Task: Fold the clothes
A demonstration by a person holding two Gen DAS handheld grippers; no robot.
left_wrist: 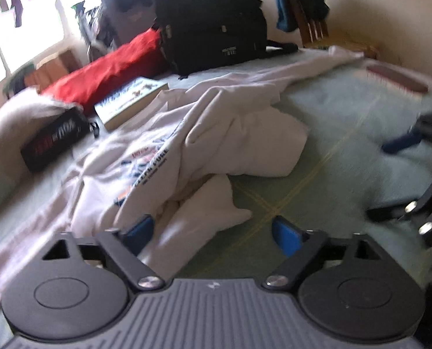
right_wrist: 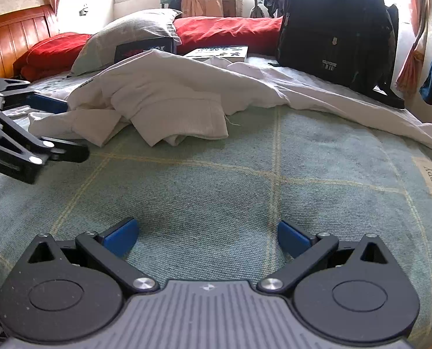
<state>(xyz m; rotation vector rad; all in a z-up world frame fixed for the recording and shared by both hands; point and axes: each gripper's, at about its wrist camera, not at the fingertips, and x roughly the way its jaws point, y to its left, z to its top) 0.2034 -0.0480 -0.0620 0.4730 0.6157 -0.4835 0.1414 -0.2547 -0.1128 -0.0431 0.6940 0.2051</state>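
Note:
A crumpled white garment point(left_wrist: 216, 133) with blue and red print lies across the green checked bedspread point(left_wrist: 317, 160). In the left wrist view my left gripper point(left_wrist: 213, 235) stands open at its near edge; a fold of the white cloth lies between the blue pads point(left_wrist: 287, 238), which do not press on it. The right wrist view shows that gripper point(right_wrist: 70, 128) at the garment's point(right_wrist: 172, 96) left end. My right gripper point(right_wrist: 207, 232) is open over bare bedspread point(right_wrist: 216, 174), short of the garment, with nothing between its fingers. It also shows, blurred, at the left wrist view's right edge point(left_wrist: 396, 177).
A black backpack point(right_wrist: 332, 26) stands at the far side of the bed. A red quilt point(right_wrist: 224, 32), a book point(right_wrist: 218, 52), a dark box point(right_wrist: 143, 49) and a grey pillow point(right_wrist: 128, 32) lie behind the garment. A wooden headboard point(right_wrist: 12, 35) is at the left.

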